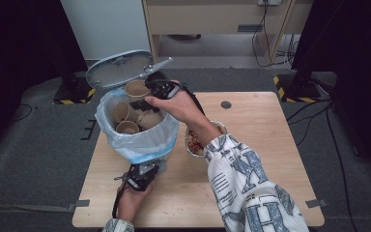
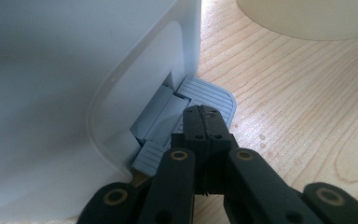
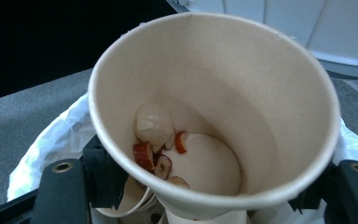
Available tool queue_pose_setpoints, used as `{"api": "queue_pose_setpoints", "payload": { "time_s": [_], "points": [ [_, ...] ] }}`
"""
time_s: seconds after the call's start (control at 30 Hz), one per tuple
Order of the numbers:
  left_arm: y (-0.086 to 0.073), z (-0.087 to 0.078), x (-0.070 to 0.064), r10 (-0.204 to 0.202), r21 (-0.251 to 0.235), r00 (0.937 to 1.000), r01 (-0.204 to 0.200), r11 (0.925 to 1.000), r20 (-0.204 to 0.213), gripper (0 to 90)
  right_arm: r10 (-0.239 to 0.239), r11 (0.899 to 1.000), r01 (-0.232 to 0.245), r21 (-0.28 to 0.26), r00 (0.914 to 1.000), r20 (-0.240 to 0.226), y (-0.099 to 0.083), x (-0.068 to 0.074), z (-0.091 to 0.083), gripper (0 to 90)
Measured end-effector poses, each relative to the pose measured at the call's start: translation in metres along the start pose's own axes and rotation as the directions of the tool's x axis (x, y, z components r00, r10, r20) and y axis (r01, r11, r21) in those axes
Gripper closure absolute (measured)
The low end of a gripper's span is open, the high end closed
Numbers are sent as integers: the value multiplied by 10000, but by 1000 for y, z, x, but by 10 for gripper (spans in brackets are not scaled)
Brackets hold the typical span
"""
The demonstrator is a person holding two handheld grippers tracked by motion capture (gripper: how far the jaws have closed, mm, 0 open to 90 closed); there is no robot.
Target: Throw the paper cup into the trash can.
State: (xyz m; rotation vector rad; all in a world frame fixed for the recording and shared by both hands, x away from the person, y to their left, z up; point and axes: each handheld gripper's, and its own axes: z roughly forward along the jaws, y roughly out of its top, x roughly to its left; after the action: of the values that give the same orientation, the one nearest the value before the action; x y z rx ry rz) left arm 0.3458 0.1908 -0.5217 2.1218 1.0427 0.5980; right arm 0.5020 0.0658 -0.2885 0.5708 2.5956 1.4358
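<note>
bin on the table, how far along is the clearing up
Done: several paper cups already lie in the lined bin. In hand: the left tool presses the pedal, lid up, while the right tool holds a cup with food scraps over it. Left: dropping it; a foil container waits alongside.

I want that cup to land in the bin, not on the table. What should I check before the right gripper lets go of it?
1. Lid open: ok, it stands tilted up behind the bin's mouth.
2. Pedal held down: ok, the left gripper, jaws shut, presses on it.
3. Paper cup gripped: ok, the right gripper has a jaw on each side of it.
4. Cup over the bin: ok, it hangs above the bag's opening.
5. Room inside: cannot tell; several discarded cups already lie near the top.
6. Cup empty: not ok, food scraps lie at its bottom.
</note>
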Motion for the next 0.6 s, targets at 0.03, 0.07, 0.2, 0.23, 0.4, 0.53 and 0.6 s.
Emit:
{"api": "queue_pose_setpoints", "payload": {
  "time_s": [0.03, 0.07, 0.2, 0.23, 0.4, 0.53, 0.6],
  "points": [
    [0, 0, 0, -3, -5, 10000, 3, 10000, 2, 899, -6, 10000, 6, -7, 10000, 20, 0, 0, 1, 292],
    [0, 0, 0, -6, -1, 10000, 6, 10000, 0, 900, 5, 10000, -5, -18, 10000, 12, 1, -1, 2, 292],
    [0, 0, 0, -14, -4, 10000, 14, 10000, -5, 900, 14, 10000, -14, -24, 10000, 62, 2, -3, 9, 290],
    [0, 0, 0, -12, -6, 10000, 12, 10000, 1, 900, 44, 10000, -44, -10, 10000, 32, 3, -3, 11, 290],
    [0, 0, 0, -17, -19, 10000, 17, 10000, -5, 900, -61, 9999, 61, 119, 10000, 58, 3, -4, 21, 290],
    [0, 0, 0, -26, -23, 10000, 26, 10000, 9, 900, 4, 9997, -6, 256, 10000, 77, 3, -3, 28, 289],
    [0, 0, 0, -23, -24, 10000, 23, 10000, 3, 900, -99, 9993, 95, 366, 9999, 100, 2, -3, 32, 283]
  ]
}}
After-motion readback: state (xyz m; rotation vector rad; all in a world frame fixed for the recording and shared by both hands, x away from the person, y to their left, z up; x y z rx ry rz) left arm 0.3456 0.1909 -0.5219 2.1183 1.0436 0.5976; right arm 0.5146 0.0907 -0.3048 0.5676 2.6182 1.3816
